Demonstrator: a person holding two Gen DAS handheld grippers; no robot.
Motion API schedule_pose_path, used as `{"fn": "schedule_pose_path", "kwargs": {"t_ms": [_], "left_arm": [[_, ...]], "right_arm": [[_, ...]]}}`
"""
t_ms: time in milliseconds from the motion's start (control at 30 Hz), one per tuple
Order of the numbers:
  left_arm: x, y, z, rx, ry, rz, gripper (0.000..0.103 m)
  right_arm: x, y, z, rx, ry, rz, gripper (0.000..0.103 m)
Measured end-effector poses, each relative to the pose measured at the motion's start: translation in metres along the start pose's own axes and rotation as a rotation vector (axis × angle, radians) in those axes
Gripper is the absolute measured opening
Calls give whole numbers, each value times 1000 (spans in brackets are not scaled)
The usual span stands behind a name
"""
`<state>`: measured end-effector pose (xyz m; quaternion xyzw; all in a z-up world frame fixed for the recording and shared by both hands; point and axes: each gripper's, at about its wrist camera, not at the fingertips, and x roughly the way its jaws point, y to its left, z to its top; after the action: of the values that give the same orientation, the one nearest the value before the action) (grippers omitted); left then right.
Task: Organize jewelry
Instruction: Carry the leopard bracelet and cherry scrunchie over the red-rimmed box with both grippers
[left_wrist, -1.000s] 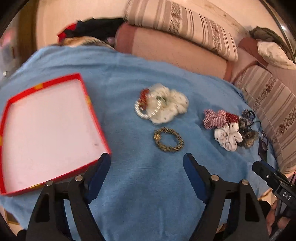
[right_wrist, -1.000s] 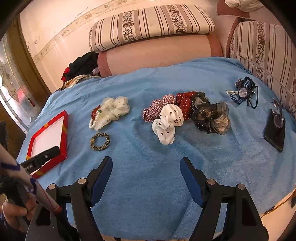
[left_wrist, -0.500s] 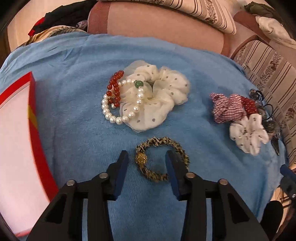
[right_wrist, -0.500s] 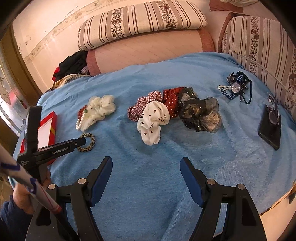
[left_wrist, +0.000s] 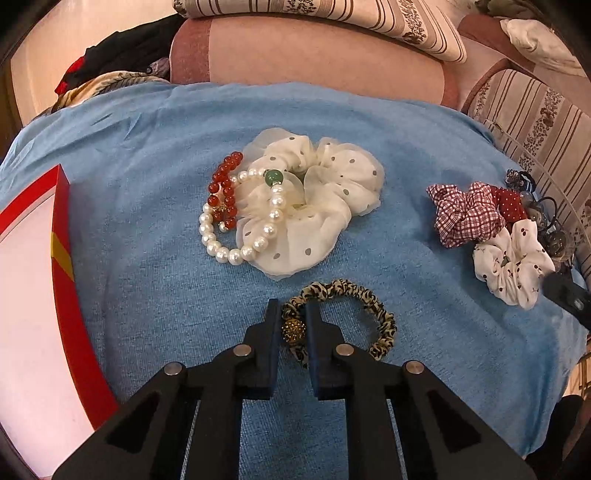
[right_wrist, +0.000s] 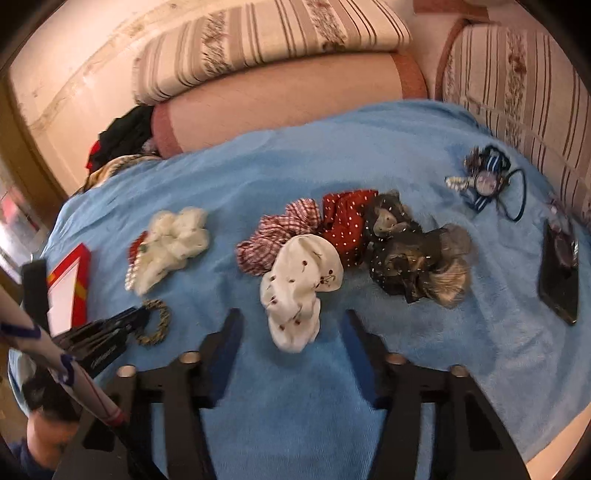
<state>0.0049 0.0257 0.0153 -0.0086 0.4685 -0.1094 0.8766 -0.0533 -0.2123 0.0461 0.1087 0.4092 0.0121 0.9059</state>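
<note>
The leopard-print hair tie (left_wrist: 341, 314) lies on the blue blanket (left_wrist: 155, 288), just in front of the cream dotted scrunchie (left_wrist: 314, 206) and to the right of the red-rimmed box (left_wrist: 64, 258). Its gold bead sits pinched between the two black fingers of the left gripper (left_wrist: 291, 317), whose jaws are nearly together and clamped on that side of the loop; the rest of the tie curves away to the right, flat on the cloth. The left gripper points steeply down at the blanket. A second ago it hung farther back with its jaws wide and the tie well ahead of them; it has since come forward and down and closed on the tie.

A pearl bracelet (left_wrist: 236, 236) with a green bead and a red bead bracelet (left_wrist: 223, 192) lie against the cream scrunchie's left edge.

The right gripper (right_wrist: 291, 332) also angles down, over the near end of the white cherry-print scrunchie (right_wrist: 299, 284), which lies between its blue-padded fingers; the jaws are closing, and the pads stand apart from the fabric. Earlier it was farther back, jaws wider. Behind that scrunchie lie a red checked scrunchie (right_wrist: 280, 229), a red dotted one (right_wrist: 343, 221) and a dark sheer one (right_wrist: 417, 258).
</note>
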Motion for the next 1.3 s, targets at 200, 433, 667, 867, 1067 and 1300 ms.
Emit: {"fn": "schedule_pose_path", "kwargs": {"t_ms": [200, 433, 667, 867, 1067, 1300], "left_arm": [[-1, 0, -2, 4, -13, 0, 12], [-12, 2, -1, -24, -32, -35, 12], [-27, 1, 0, -21, -68, -38, 12], [-40, 7, 0, -31, -92, -33, 12], [-54, 13, 0, -39, -116, -25, 12], [-70, 30, 2, -69, -150, -5, 12]], "right_arm": [[20, -4, 3, 13, 27, -27, 15], [-10, 2, -2, -22, -47, -3, 11], [-28, 17, -3, -52, -74, 35, 11], [-36, 28, -4, -72, -85, 58, 11], [-40, 41, -6, -100, -84, 74, 11], [-41, 63, -6, -138, -77, 102, 11]]}}
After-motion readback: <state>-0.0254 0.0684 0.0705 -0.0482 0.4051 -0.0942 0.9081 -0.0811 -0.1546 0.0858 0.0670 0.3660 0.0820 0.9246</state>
